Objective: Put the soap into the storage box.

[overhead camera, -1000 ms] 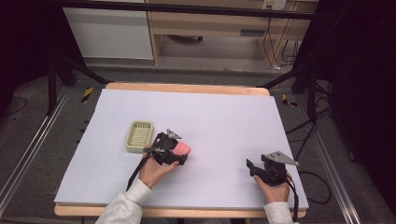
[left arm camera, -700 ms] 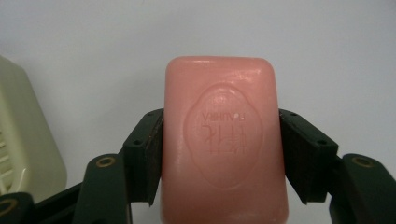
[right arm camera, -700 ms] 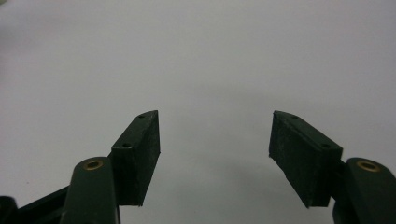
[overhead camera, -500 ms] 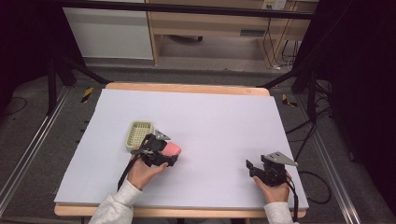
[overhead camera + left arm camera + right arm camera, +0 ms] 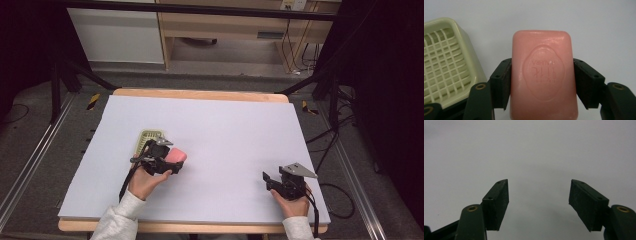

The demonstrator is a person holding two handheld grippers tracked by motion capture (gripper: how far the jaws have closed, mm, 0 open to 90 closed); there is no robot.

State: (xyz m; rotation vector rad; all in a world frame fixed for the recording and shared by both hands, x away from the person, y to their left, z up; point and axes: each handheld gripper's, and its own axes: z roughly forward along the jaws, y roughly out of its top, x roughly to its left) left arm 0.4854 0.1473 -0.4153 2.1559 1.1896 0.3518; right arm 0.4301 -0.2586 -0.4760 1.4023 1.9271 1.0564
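A pink bar of soap (image 5: 542, 75) with an embossed oval stamp sits clamped between the two black jaws of my left gripper (image 5: 541, 82), which is shut on it. In the high view the soap (image 5: 175, 156) is held just right of a pale green slotted soap dish (image 5: 148, 138), partly hidden behind my left gripper (image 5: 165, 160). The dish (image 5: 444, 67) lies at the left edge of the left gripper view. My right gripper (image 5: 272, 181) rests low over the table's front right, and its own view shows it open (image 5: 539, 200) with nothing between its jaws.
A white sheet (image 5: 215, 130) covers the wooden table (image 5: 200, 94). Dark frame posts (image 5: 57, 85) stand at both sides, and cabinets (image 5: 115, 35) line the far wall. A cable (image 5: 330, 197) trails off the right gripper near the table's right edge.
My left gripper has carried the soap leftward and closer to the soap dish. The right gripper has stayed where it was.
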